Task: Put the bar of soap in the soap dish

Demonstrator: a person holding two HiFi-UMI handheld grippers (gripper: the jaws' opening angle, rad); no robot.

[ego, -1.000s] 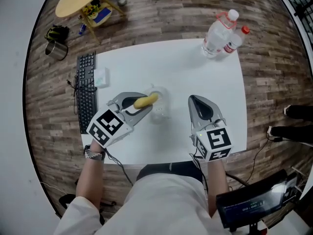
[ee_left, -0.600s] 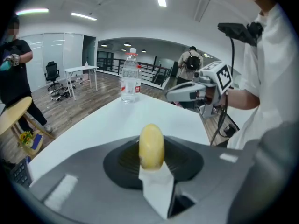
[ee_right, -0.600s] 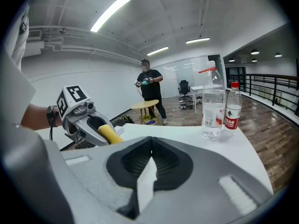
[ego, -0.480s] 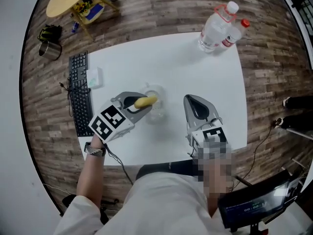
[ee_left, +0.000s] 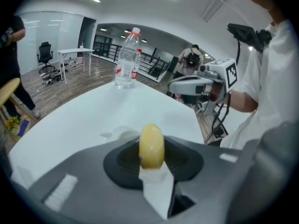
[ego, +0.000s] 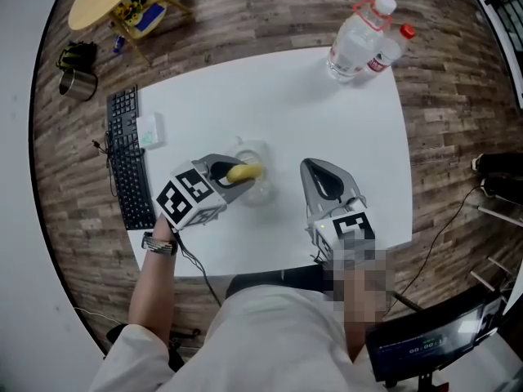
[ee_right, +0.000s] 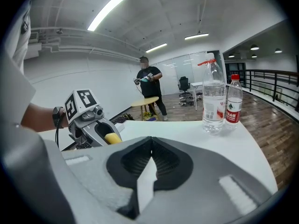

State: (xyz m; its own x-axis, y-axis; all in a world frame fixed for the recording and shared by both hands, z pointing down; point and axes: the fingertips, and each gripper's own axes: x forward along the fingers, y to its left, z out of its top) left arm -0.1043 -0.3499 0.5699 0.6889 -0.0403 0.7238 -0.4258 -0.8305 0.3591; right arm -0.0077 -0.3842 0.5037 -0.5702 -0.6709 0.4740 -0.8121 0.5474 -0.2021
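Head view: one yellow bar of soap [ego: 244, 171], clamped in the left tool [ego: 237, 175], hangs by one clear soap dish [ego: 257, 191] on the white counter [ego: 327, 113]; two bottles [ego: 353, 37], one keyboard [ego: 122, 162], wood floor [ego: 245, 23]. Left gripper view: soap pinched edgewise between the jaws. Right gripper view: right tool [ee_right: 150, 153] closed, empty; bright office.

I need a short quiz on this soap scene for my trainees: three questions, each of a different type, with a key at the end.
1. True or false: the left gripper is clamped on the bar of soap.
2. Which is shut with nothing between its jaws? A) left gripper B) right gripper
3. Fill in: the soap is not yet released into the clear ____ on the table.
Key: 1 true; 2 B; 3 soap dish.
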